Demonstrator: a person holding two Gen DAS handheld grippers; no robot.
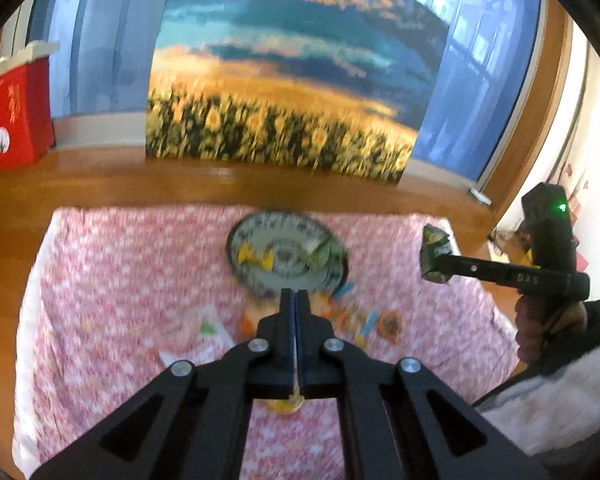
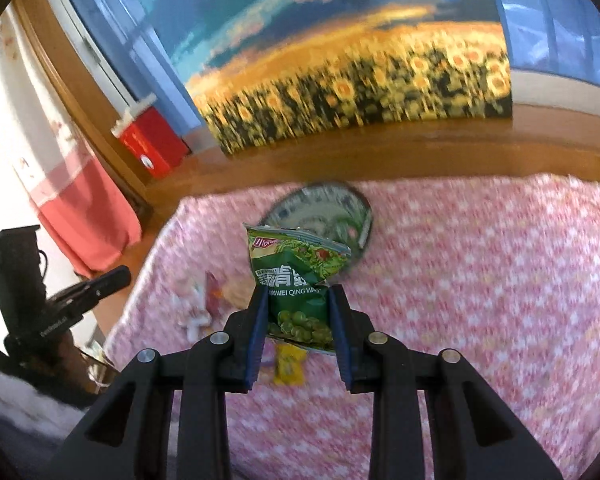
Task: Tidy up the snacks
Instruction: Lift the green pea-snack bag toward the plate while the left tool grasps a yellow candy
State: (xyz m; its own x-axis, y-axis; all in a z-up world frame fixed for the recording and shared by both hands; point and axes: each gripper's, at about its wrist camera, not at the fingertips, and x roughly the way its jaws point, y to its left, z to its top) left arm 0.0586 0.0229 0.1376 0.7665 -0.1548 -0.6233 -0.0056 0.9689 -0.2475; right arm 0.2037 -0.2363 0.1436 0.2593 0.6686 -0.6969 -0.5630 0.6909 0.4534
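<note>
A blue-and-white patterned plate (image 1: 260, 276) sits on the pink cloth and holds a yellow candy (image 1: 255, 258) and a green packet (image 1: 323, 254). My left gripper (image 1: 295, 300) is shut and empty, just in front of the plate. Several small snacks (image 1: 380, 322) lie loose on the cloth around it. My right gripper (image 2: 299, 300) is shut on a green pea snack bag (image 2: 296, 276) and holds it in the air in front of the plate (image 2: 320, 208). It also shows in the left wrist view (image 1: 434, 256), to the right of the plate.
The pink patterned cloth (image 1: 112, 276) covers a wooden table. A sunflower picture (image 1: 284, 120) leans at the back. A red box (image 1: 18, 112) stands at the far left. A yellow packet (image 2: 288, 366) and white wrappers (image 2: 192, 308) lie below the right gripper.
</note>
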